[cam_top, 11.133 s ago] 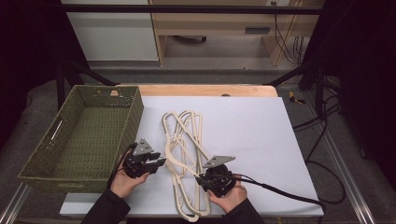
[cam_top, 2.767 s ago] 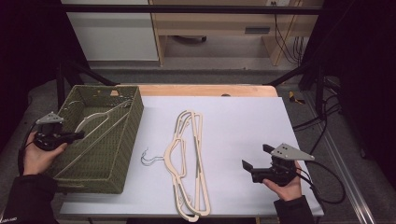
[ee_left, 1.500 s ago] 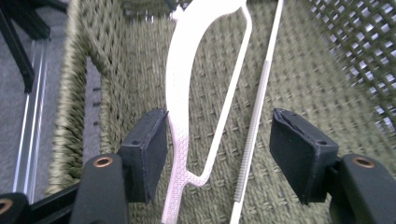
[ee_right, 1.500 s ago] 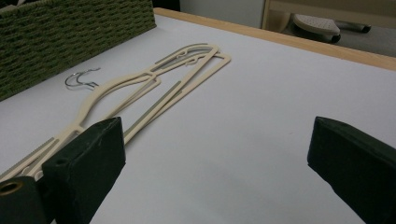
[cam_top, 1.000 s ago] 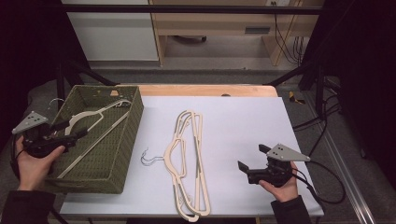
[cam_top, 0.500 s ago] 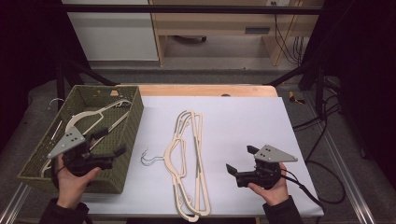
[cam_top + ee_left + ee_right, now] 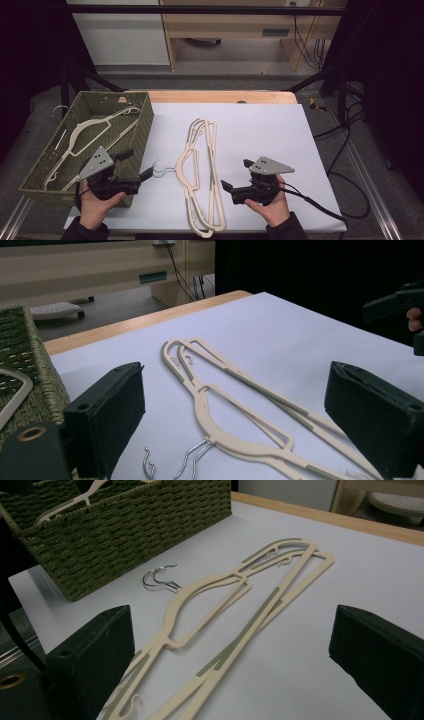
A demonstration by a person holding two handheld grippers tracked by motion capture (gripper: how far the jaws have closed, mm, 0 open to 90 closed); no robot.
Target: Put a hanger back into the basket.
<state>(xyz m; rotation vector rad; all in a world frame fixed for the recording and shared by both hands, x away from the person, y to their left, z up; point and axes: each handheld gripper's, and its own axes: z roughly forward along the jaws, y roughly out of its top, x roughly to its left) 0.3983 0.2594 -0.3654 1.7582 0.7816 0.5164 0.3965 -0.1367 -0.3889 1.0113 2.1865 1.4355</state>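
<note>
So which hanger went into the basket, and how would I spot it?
Find the green woven basket at the left end of the white-covered table. Inside it a single cream hanger lies slantwise, its metal hook poking over the far-left rim. The other cream hangers lie stacked on the white sheet, outside the basket.

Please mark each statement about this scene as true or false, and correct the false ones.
1. One hanger lies in the basket. True.
2. The left gripper is shut on a hanger. False: its jaws stand open and hold nothing.
3. The stacked hangers lie on the white sheet, their metal hooks pointing toward the basket. True.
4. The right gripper is inside the basket. False: it is over the sheet, right of the stacked hangers, with its jaws open.
5. The basket stands at the right side of the table. False: it is at the left.
</note>
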